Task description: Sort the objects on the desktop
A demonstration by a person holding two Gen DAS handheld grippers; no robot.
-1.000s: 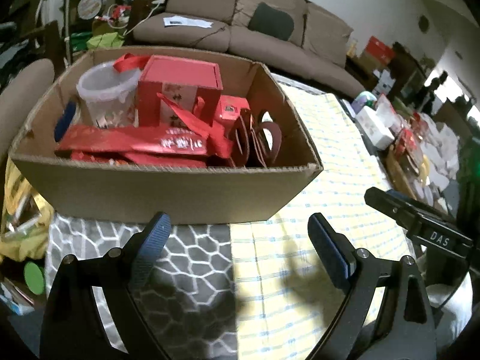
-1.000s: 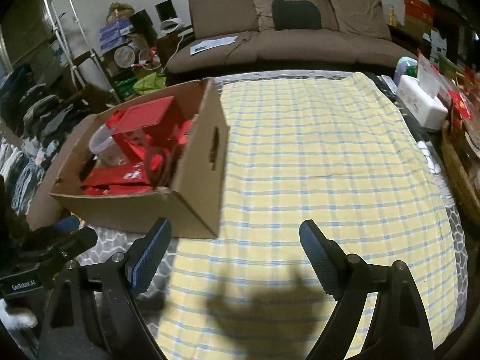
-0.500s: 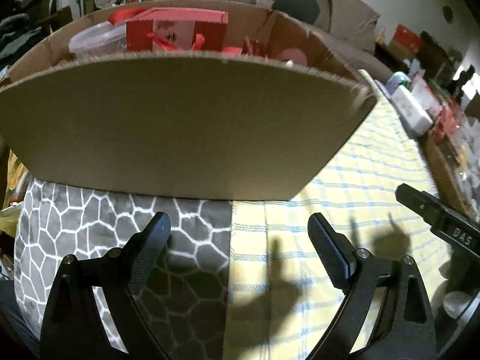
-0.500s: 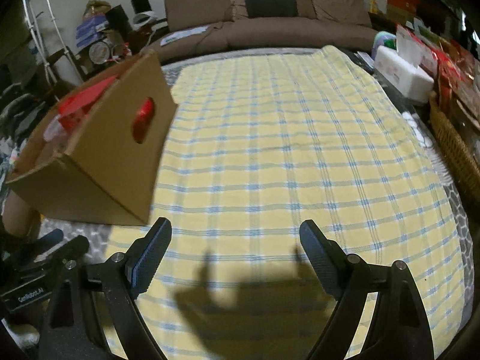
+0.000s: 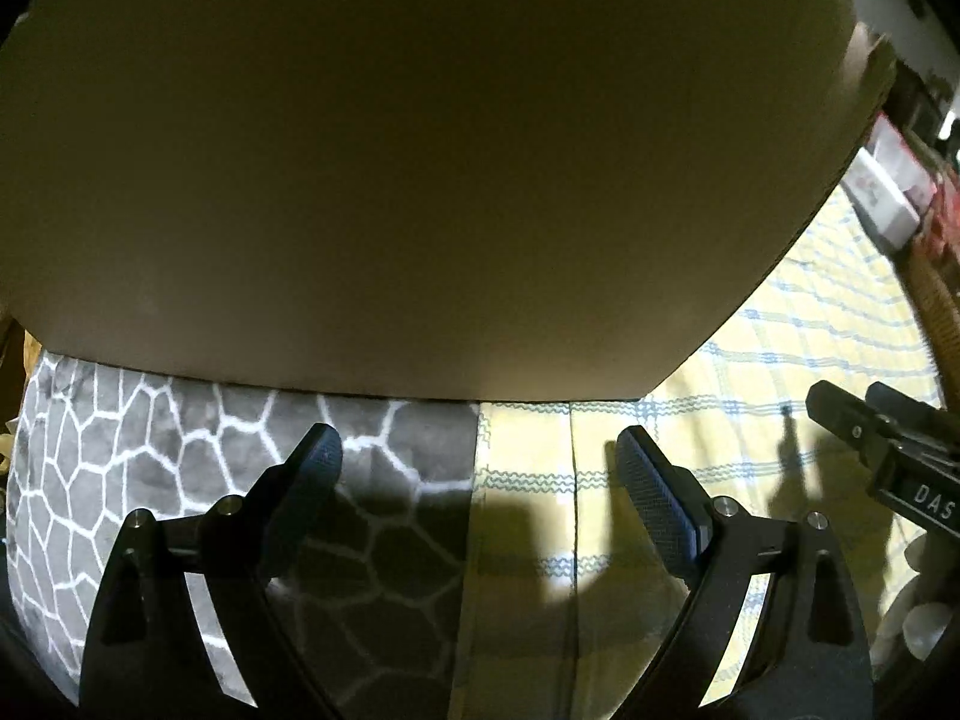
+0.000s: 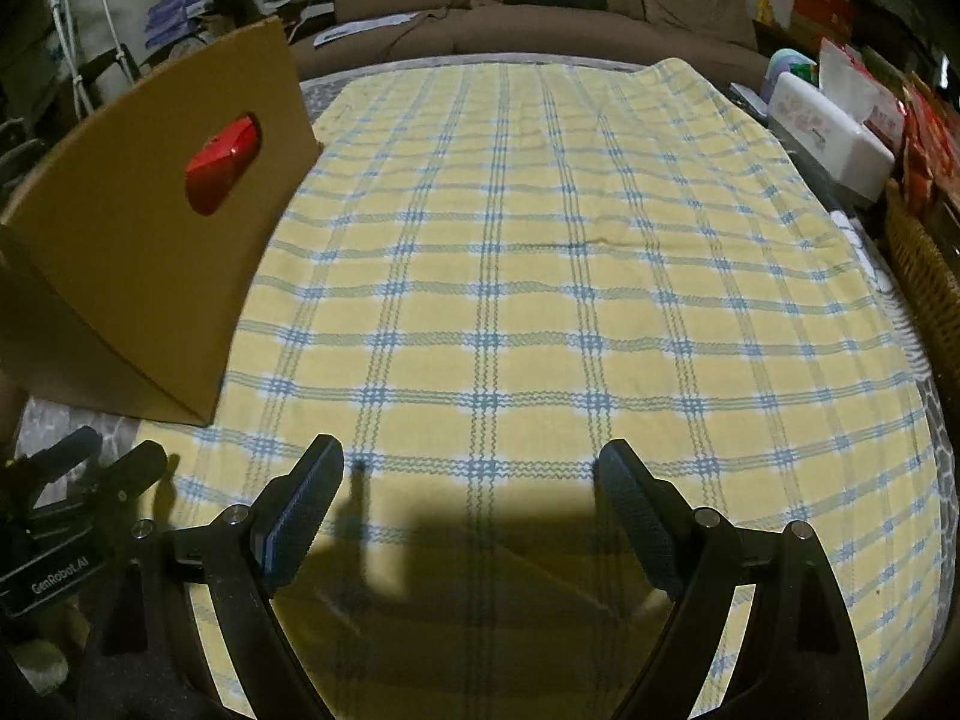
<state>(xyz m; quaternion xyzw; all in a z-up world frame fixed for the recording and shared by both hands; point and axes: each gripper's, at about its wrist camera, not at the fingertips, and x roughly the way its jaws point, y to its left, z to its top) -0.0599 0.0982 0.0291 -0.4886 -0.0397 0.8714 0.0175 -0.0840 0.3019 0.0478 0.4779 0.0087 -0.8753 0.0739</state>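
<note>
Left tool (image 5: 477,468) is down low now, jaws spread wide and nothing between them, and the change is plain: a second ago it looked over the rim into the box (image 5: 420,168) at the red packets inside, and now the box's plain near wall fills almost the whole left view. The contents are hidden from that camera. Its fingers hang just above the seam where the grey patterned cover (image 5: 180,480) meets the yellow check cloth (image 5: 780,420), close to the box wall but not touching it, so far as I can tell

Right tool (image 6: 468,474) has dropped too, jaws just as wide and empty, over bare check cloth on the worktop. From here the box sits off to the left, its end wall turned this way, and a red item (image 6: 222,165) shows through the handle cutout. Earlier this camera could see down into the box; now it sees only the side

Both tools point steeply downward, side by side, each catching the other at the edge of its view. My read: the sorting hasn't started, nothing is out of the box yet, and the hands have sunk toward the worktop in front of it, perhaps settling before reaching in
</note>
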